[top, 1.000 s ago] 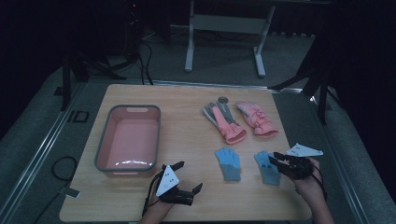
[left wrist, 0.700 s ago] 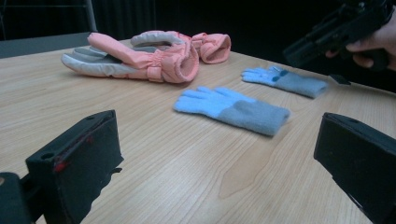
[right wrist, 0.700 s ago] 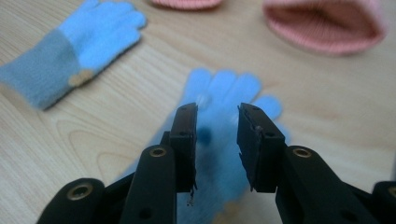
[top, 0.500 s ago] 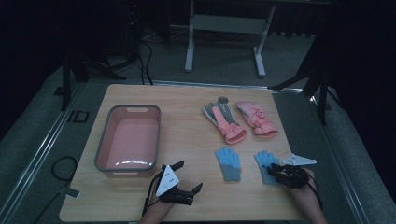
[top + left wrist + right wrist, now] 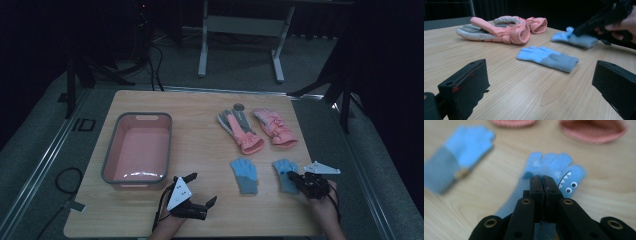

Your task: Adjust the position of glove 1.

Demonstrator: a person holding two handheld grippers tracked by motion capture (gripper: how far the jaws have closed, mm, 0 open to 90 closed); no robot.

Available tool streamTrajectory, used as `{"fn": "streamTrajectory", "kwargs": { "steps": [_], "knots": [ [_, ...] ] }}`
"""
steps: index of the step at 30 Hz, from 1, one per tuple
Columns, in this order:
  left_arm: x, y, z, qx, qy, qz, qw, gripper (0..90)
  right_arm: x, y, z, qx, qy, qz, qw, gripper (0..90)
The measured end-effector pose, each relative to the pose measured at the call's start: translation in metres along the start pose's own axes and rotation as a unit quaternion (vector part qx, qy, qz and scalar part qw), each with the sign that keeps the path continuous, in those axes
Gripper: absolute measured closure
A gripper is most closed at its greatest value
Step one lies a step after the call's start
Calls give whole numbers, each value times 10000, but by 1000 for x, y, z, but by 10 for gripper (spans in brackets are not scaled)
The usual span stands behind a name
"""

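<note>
Right gripper view first: the right gripper has its jaws pressed together, and they've just been closing, with a bit of the blue glove caught between the tips. That glove has a little cartoon face with teeth and googly eyes on the finger at about 3 o'clock from the jaw tips, and it lies flat on the wooden table, fingers pointing away from the gripper. A second blue glove sits blurry at about 10 o'clock, apart from the pinched one. 2 pink cuffs show along the top edge, at 12 and 1 o'clock.

From the high view, the right gripper is at the table's near right side, tips on the wrist end of the right-hand blue glove. The other blue glove is just beside it at 9 o'clock, not touching. The 2 pink gloves lie further up the table around 11 o'clock, side by side.

The left gripper rests on the table near the front edge, jaws spread wide with nothing between them. The pink tub is at about 10 o'clock from it, well apart from all the gloves.

In the left gripper view, its 2 black jaws stand far apart at the bottom corners, with the loose blue glove out ahead.
</note>
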State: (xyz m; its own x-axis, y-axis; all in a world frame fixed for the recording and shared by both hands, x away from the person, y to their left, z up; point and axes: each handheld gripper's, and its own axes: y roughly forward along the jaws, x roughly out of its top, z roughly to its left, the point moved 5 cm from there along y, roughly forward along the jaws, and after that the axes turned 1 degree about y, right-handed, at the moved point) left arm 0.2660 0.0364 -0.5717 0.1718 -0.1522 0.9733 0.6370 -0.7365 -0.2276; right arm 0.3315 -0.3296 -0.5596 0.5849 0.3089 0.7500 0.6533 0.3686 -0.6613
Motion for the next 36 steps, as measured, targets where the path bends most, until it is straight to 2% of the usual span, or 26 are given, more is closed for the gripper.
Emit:
{"fn": "streamTrajectory", "kwargs": {
  "steps": [6,11,14,16,19,21,22,26,31,36],
  "knots": [
    [0,0,0,-5,-3,-1,10000,8,35,-22,14,-15,123,-345,9993,875],
    [0,0,0,-12,6,-3,10000,8,57,-30,35,93,-12,-483,9988,875],
    [0,0,0,-15,4,-3,10000,8,66,-30,48,303,-110,-556,9979,875],
    [0,0,0,-18,6,0,10000,7,70,-28,56,417,-178,-573,9973,875],
    [0,0,0,-22,6,1,10000,7,72,-26,61,494,-203,-579,9969,874],
    [0,0,0,-20,3,1,10000,7,76,-15,78,673,-315,-534,9958,874],
    [0,0,0,-20,7,0,10000,7,76,-15,78,673,-315,-534,9958,874],
    [0,0,-1,-21,15,-1,10000,8,78,0,99,884,-419,-442,9942,874],
    [0,0,-1,-45,7,4,10000,7,74,15,110,962,-588,-270,9933,874],
    [0,0,-1,-51,5,10,10000,8,68,24,111,1039,-515,-146,9931,873]
  ]
}}
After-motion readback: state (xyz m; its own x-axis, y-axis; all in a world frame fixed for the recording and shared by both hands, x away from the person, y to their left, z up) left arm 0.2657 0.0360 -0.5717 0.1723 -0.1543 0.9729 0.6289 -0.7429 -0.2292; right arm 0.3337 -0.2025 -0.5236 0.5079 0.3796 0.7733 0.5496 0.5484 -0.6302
